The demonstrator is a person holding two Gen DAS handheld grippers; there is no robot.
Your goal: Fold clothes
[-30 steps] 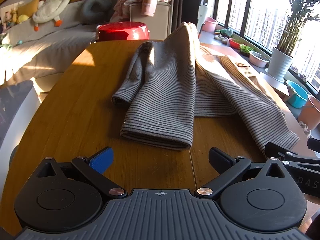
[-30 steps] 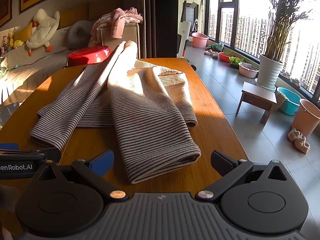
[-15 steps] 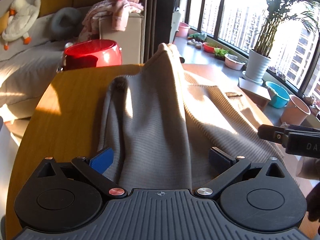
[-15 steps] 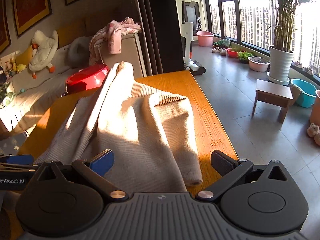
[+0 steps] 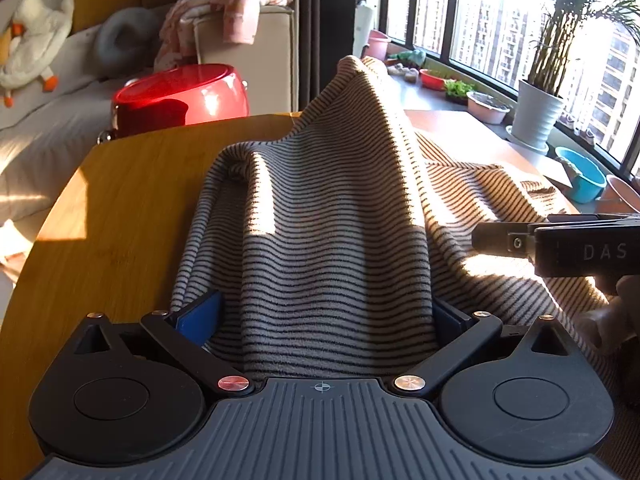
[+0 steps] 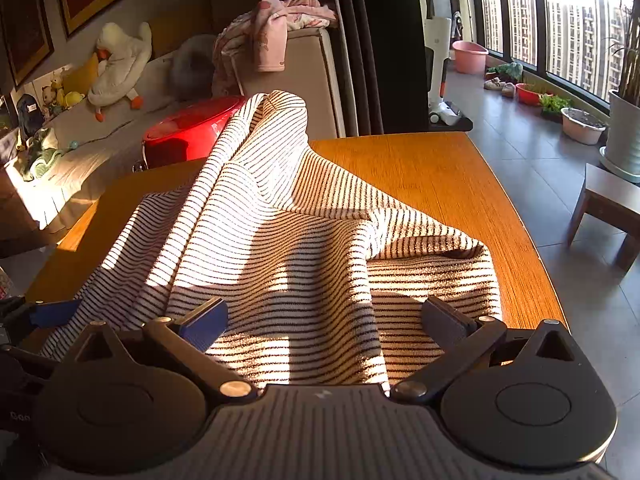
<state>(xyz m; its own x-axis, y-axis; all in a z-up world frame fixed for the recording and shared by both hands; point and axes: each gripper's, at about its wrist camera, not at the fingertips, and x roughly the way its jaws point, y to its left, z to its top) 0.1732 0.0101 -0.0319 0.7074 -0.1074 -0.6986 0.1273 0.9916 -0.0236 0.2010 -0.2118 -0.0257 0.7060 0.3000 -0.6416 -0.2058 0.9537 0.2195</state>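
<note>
Sunlit wooden table (image 6: 420,168) carries a soft, floppy striped sweater (image 5: 320,240). Left gripper (image 5: 326,316) and right gripper (image 6: 326,320) both stand spread wide, cloth lying between their fingers, unclamped. It looks light and limp; its near hem seems the best hold.

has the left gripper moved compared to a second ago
Yes. The left gripper has advanced across the wooden table toward the red tub; the striped sweater hem now lies between its open fingers.
</note>
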